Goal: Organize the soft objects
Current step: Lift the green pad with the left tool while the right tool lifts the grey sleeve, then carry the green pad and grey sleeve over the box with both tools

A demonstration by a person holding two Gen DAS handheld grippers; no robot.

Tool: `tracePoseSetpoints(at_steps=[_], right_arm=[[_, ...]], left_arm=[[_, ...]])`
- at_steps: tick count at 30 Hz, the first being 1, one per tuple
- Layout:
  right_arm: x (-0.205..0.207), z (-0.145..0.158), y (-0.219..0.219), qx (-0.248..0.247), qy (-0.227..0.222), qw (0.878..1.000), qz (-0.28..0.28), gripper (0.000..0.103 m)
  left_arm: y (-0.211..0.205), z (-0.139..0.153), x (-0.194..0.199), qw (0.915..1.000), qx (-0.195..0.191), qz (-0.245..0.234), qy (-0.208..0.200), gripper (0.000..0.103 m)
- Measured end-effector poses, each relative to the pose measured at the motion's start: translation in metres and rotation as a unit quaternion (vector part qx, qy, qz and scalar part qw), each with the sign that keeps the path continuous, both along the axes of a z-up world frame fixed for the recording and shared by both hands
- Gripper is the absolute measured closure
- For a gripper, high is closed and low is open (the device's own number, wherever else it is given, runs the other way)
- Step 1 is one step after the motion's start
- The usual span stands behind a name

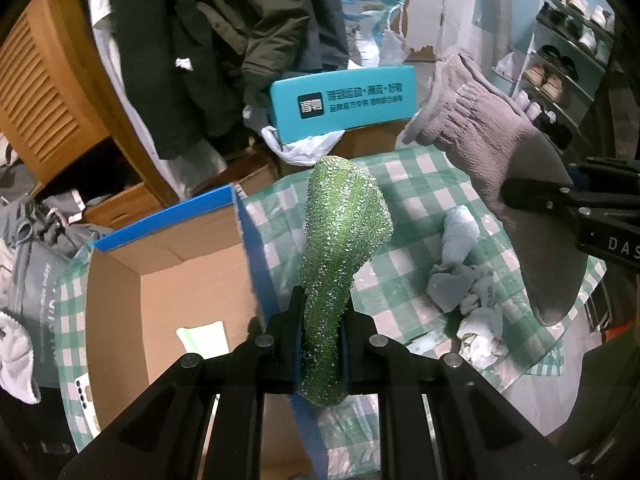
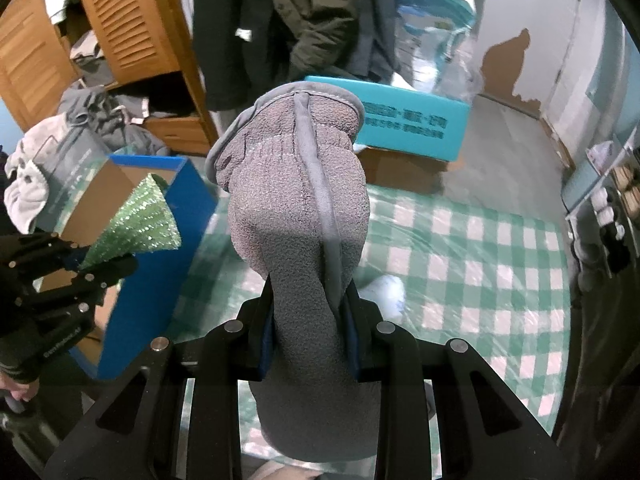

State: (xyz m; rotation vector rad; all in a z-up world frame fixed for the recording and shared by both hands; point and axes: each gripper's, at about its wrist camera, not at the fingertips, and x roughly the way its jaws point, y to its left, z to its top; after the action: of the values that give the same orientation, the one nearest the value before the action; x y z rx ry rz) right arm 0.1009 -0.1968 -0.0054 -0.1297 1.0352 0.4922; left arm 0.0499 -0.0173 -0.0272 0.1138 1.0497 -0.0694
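The left claw (image 1: 323, 344) is clamped on a green sparkly cloth (image 1: 344, 232) beside the cardboard box (image 1: 168, 280); the right claw (image 2: 310, 332) is clamped on a grey glove (image 2: 296, 184) above the checked surface (image 2: 480, 248).

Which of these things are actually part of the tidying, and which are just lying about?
Part of the job:
- glittery green cloth, clamped in left tool
- fuzzy grey glove, clamped in right tool
- open blue-edged cardboard box
- crumpled pale rags

Lying about:
- teal printed box
- dark hanging coats
- shoe rack
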Motion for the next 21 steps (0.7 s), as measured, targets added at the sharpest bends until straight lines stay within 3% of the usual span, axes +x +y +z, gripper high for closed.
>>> tracePoseSetpoints(at_steps=[21], right_arm=[[-0.005, 0.008, 0.105, 0.012, 0.011, 0.997, 0.076, 0.076]], left_arm=[[0.076, -0.009, -0.023, 0.9979, 0.002, 0.065, 0.002, 0.089]])
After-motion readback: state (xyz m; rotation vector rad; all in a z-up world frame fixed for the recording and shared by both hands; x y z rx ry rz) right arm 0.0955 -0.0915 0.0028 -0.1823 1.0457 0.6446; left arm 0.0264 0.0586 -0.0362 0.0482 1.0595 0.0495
